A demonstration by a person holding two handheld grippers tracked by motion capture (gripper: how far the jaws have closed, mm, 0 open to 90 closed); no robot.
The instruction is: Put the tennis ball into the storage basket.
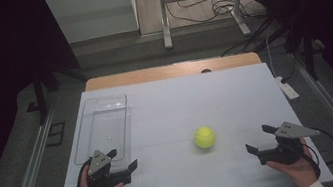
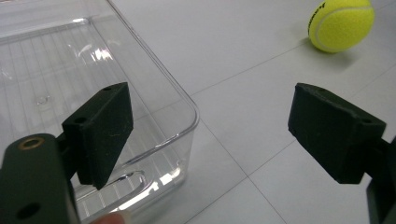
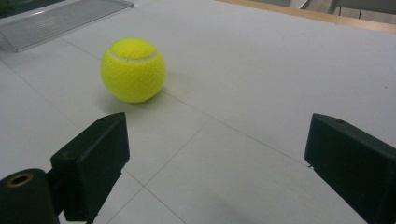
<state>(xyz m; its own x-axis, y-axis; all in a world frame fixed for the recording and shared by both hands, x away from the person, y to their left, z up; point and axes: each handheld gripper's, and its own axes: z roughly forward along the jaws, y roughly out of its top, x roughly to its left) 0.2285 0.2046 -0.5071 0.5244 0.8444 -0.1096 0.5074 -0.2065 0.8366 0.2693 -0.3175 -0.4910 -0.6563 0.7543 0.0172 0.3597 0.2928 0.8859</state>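
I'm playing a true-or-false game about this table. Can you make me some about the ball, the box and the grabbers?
1. The tennis ball is inside the clear box. False: it sits on the white table, right of the box.
2. The left gripper is open. True.
3. The right gripper is squeezing the ball. False: it is open, with nothing between its jaws.
4. The clear box has nothing in it. True.
5. The ball lies between the two grippers. True.
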